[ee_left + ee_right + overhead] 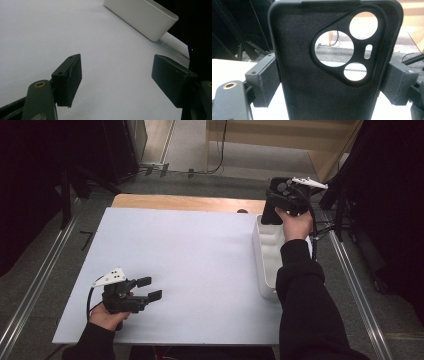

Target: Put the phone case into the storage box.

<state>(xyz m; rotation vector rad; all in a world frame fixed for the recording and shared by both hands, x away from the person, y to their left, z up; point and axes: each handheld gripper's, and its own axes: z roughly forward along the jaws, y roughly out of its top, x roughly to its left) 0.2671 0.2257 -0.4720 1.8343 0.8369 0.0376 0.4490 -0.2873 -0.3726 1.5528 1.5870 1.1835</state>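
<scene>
Black phone case (332,75) upright, clamped by its side edges between jaws of right hand-held gripper (280,205), held above far end of white bin (265,265) at bench (185,265) right edge. Left hand-held gripper (149,288) near front-left, jaws wide, nothing between.

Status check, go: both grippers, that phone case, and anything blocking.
Right gripper shut on black phone case, held up above white bin's far end. Left gripper open, empty, low over white tabletop. Nothing in the way.
</scene>
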